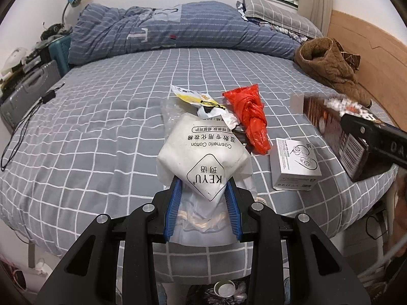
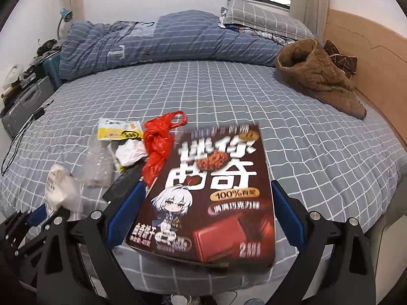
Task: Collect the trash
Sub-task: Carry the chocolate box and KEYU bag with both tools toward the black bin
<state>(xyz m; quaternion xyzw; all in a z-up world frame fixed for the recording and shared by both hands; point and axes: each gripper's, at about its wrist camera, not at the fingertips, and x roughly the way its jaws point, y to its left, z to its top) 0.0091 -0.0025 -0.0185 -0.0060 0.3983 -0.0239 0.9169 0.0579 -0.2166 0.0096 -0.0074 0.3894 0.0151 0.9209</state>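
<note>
Two grippers, both loaded, above the checked bed [image 1: 101, 117]. My right gripper [image 2: 207, 211] stands wide, its blue pads clamped on the sides of a brown cookie box [image 2: 211, 193] held clear of the sheet. My left gripper [image 1: 203, 190] is nearly together, pinching a white cotton-pad bag [image 1: 203, 157]. On the sheet lie a red bag [image 1: 250, 117], a white box [image 1: 295, 165] and a yellow wrapper [image 1: 195, 97].
</note>
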